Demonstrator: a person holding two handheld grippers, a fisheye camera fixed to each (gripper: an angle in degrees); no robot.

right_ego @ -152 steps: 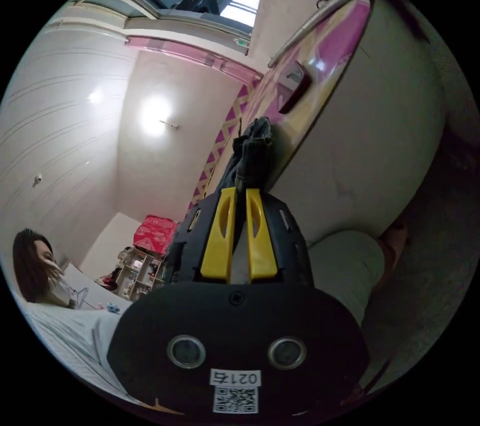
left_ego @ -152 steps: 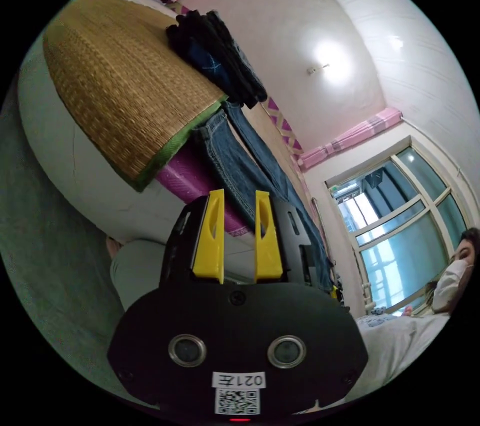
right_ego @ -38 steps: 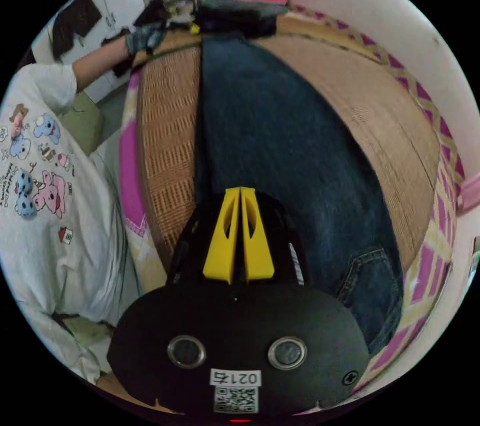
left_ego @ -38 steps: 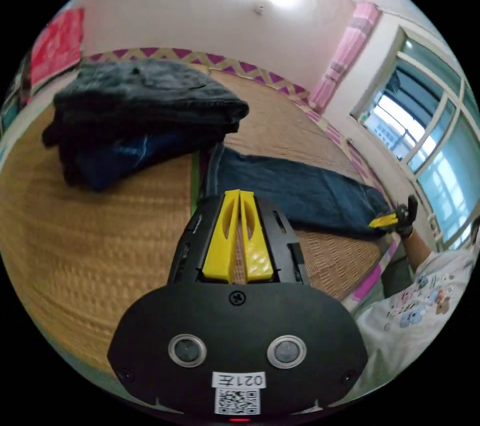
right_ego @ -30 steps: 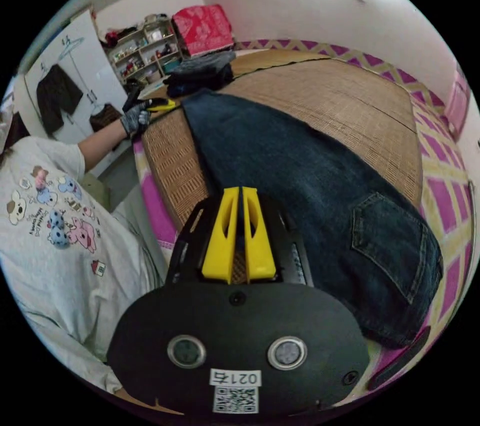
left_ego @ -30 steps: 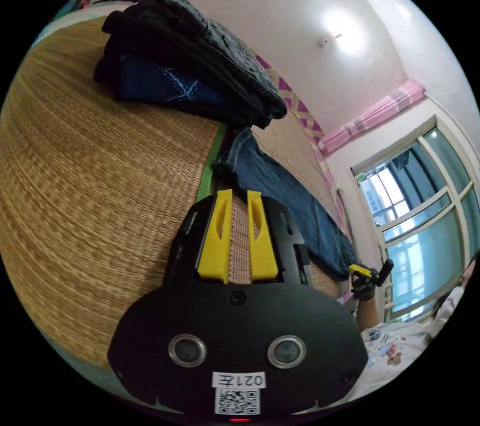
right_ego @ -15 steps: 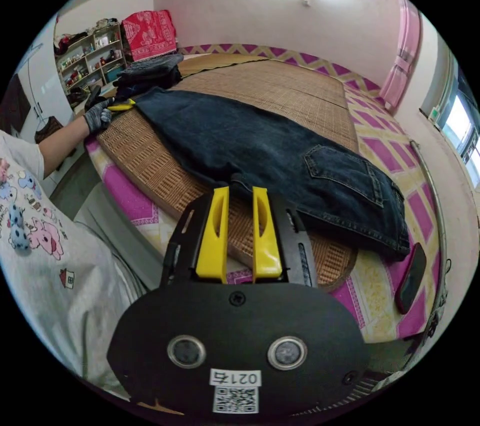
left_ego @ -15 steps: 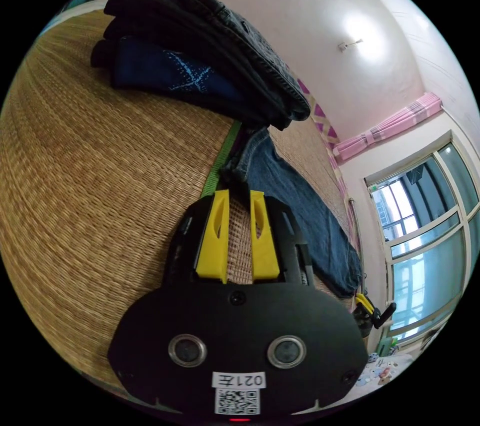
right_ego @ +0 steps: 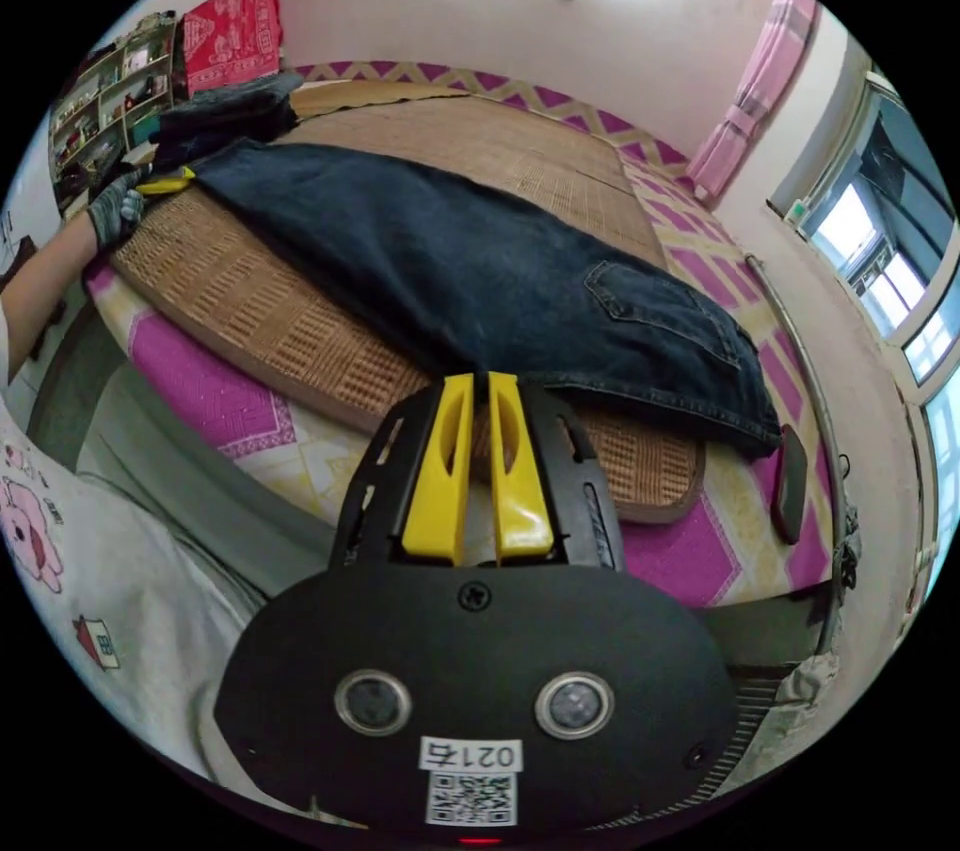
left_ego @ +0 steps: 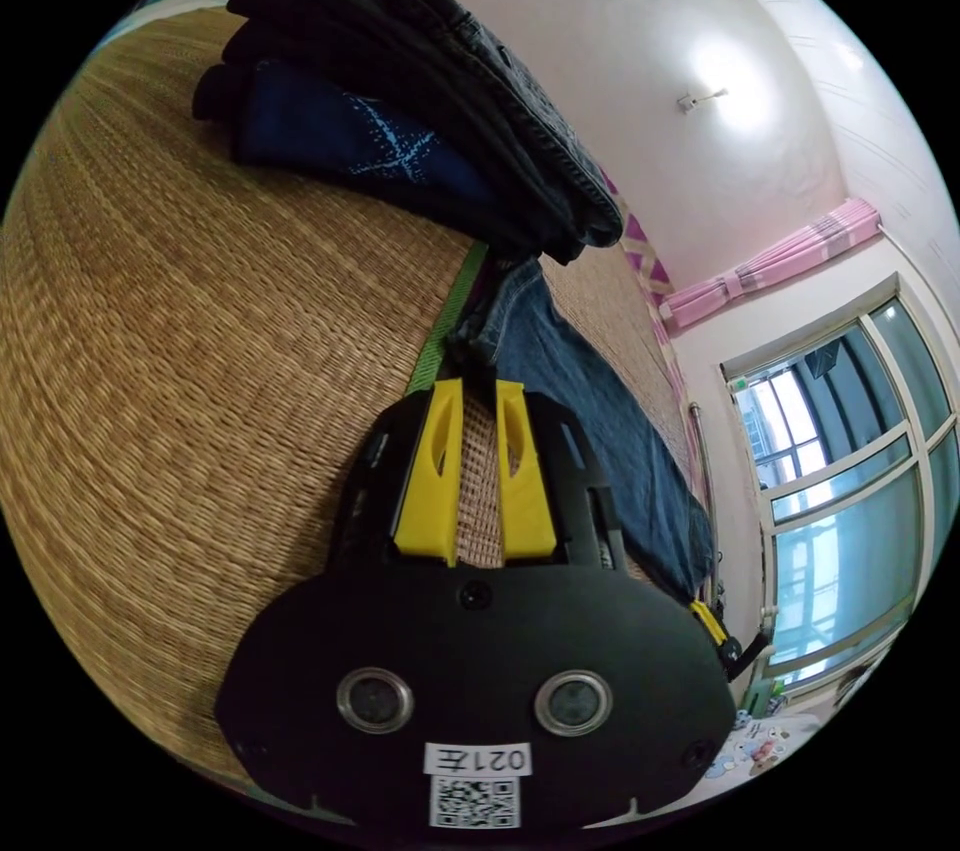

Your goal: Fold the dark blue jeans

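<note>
**Lining up both ends of the jeans**

I'm hovering the left gripper point(left_ego: 470, 386) at the hem of the dark blue jeans point(right_ego: 480, 276), jaws slightly parted and empty. The right gripper point(right_ego: 472, 381), nearly closed and gripping nothing, is nosing at the waist edge. The stiff denim is lying flat lengthwise on the coarse woven straw mat point(left_ego: 200, 311), ready for folding.

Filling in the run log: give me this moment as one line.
jeans: spread flat on woven mat | left gripper: open, at hem end | right gripper: narrowly open, at waist-side edge | folded stack: beside hem
</note>
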